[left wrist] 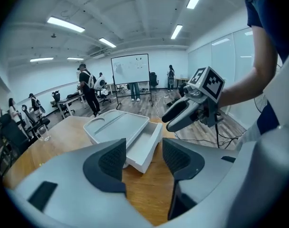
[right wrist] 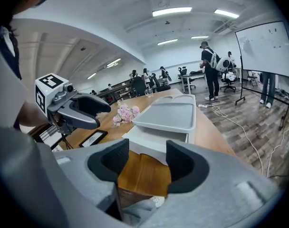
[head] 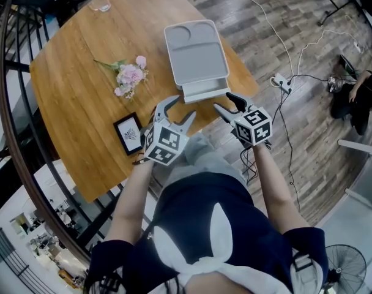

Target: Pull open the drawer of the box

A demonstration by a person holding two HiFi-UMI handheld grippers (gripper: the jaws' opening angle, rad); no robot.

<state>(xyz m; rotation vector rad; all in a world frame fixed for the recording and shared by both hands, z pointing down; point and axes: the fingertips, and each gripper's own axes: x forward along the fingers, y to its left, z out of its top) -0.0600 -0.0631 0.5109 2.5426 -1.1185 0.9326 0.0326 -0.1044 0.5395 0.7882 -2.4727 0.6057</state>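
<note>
The box (head: 195,52) is pale grey and flat, and its lid is moulded into shallow recessed compartments. It sits on the wooden table (head: 76,109), near the edge closest to me. Its drawer (head: 205,91) is a whiter tray that sticks out partway from the side facing me. In the left gripper view I can see down into the drawer's shallow interior.

From the head view the lid covers whatever part of the drawer is inside the box, so I cannot tell how much of it is inside. I cannot make out a handle or lip on the drawer front in any view. In the right gripper view my own jaws cut off the lower part of that front. A bunch of pink flowers (head: 130,76) and a small framed picture (head: 128,133) lie on the table to the left of the box, well apart from it.

Both tongs are released. The left gripper (head: 183,107) has its jaws wide apart, with only tabletop and the drawer's corner showing beyond the gap and nothing against the pads. The right gripper (head: 223,101) is equally wide, framing bare wood and the drawer front, and it touches nothing. Both hover just short of the drawer, side by side.
</note>
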